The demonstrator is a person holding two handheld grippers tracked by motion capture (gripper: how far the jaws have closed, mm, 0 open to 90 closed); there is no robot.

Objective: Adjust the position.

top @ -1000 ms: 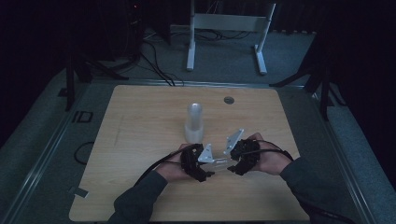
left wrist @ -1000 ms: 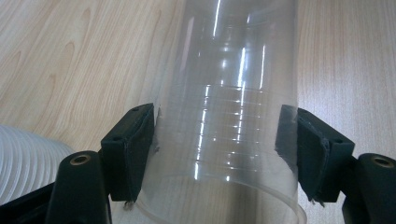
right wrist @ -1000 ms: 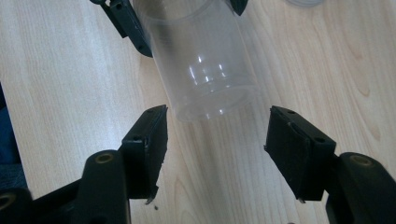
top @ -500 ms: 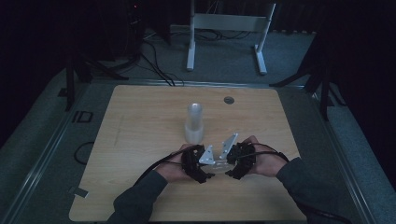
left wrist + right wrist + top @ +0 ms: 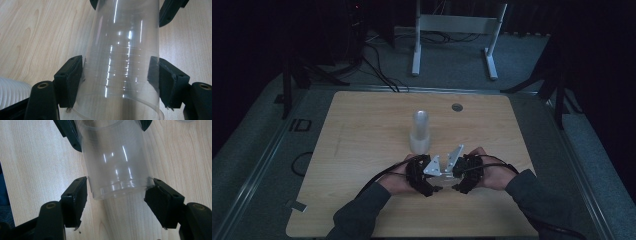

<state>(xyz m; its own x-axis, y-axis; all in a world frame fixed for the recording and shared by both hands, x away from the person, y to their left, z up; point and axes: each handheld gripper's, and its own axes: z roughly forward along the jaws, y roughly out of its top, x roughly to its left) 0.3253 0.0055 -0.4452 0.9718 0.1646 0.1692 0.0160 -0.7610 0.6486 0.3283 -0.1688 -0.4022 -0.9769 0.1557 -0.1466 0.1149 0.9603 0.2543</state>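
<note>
Your wooden table (image 5: 362,150) takes up the middle of the high view, lit against a dark room, with a white metal stand (image 5: 457,30) on the floor beyond its far edge and black cables trailing around it. A small round grey disc (image 5: 457,107) sits flush near the table's far edge.

Near the middle of the table stands a stack of whitish plastic cups (image 5: 419,132), upright, just beyond your hands. Its ribbed side also shows at the lower left corner of the left gripper view.

Your two forearms come in from the near edge in dark sleeves, and your hands meet close together near the table's front. Your left gripper (image 5: 422,174) and right gripper (image 5: 464,172) face each other there, almost touching, each topped by a grey three-cornered plate.

Between them you hold a single clear plastic cup (image 5: 122,65), lying on its side just above the wood. In the left gripper view, your left gripper's (image 5: 120,77) jaws are clamped on the wide, open-rim end of that cup, both pads pressed against its wall. In the right gripper view, your right gripper (image 5: 117,195) sits at the cup's (image 5: 116,162) narrower closed base: its jaws stand apart, one on each side of the base, the right-hand pad at the base's edge and the left-hand one just clear of it.
</note>
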